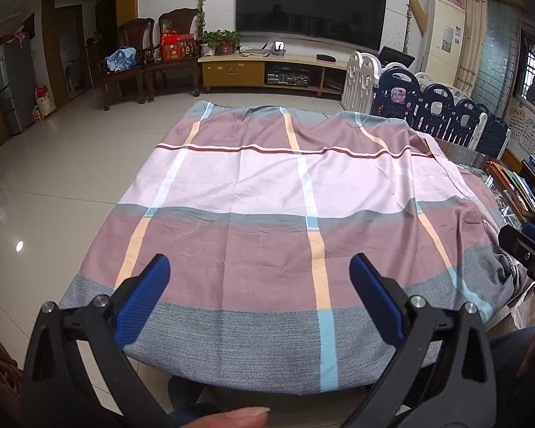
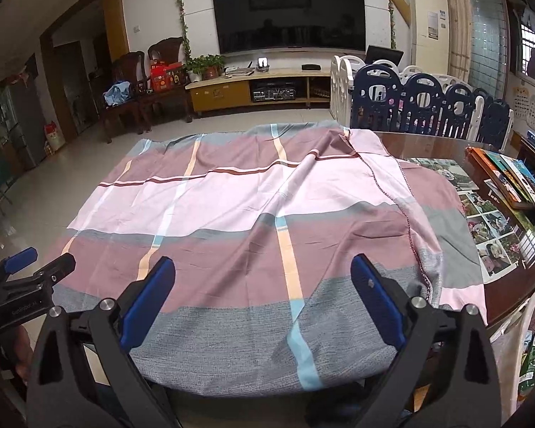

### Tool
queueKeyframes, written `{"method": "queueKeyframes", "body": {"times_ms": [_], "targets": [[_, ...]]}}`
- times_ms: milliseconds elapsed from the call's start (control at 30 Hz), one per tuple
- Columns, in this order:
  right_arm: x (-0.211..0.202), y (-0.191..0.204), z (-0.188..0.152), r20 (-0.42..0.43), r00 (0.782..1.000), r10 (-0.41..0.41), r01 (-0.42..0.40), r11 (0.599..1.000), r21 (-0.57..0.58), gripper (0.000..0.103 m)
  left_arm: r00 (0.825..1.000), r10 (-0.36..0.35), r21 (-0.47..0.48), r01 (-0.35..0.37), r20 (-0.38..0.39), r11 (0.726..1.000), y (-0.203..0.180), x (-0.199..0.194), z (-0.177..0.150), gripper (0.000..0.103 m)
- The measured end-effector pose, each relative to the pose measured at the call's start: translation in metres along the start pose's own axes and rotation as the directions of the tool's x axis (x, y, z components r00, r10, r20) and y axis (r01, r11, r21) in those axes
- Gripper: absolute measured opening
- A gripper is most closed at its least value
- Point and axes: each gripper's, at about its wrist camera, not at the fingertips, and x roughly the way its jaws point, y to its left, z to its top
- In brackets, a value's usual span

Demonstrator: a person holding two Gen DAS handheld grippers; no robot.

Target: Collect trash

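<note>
A striped pink, mauve and grey cloth (image 1: 267, 192) covers the table; it also shows in the right wrist view (image 2: 253, 207). No loose trash shows on the cloth in either view. My left gripper (image 1: 258, 267) is open and empty above the cloth's near edge. My right gripper (image 2: 262, 271) is open and empty, held the same way. The right gripper also shows at the right edge of the left wrist view (image 1: 528, 246). The left gripper also shows at the left edge of the right wrist view (image 2: 32, 271). A white plastic bag (image 2: 531, 346) with coloured contents hangs at the lower right.
The bare dark table top (image 2: 446, 146) with photos (image 2: 488, 228) under glass lies right of the cloth. Books (image 2: 510, 178) are stacked at the far right. A folded playpen fence (image 2: 421, 107) stands behind the table. Tiled floor (image 1: 53, 185) lies to the left.
</note>
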Motion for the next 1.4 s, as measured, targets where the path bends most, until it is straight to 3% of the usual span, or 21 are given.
{"method": "queueKeyframes", "body": {"times_ms": [800,1033,1400], "targets": [[0.0005,0.0025,-0.0004,0.002,1.0,-0.003,0.003,1.0,-0.006,0.097,1.0,-0.015,0.015,0.015,0.003,1.0,-0.0007,0.0004,0.0011,0.1],[0.0009,0.0028,-0.0009,0.001,1.0,-0.003,0.003,1.0,-0.005,0.097,0.999,-0.021,0.02,0.021,0.035,1.0,-0.001,-0.005,-0.0019,0.1],[0.001,0.0031,-0.0008,0.002,1.0,-0.003,0.003,1.0,-0.005,0.097,1.0,-0.014,0.038,0.013,0.008,0.999,-0.0024,0.0011,-0.0019,0.1]]}}
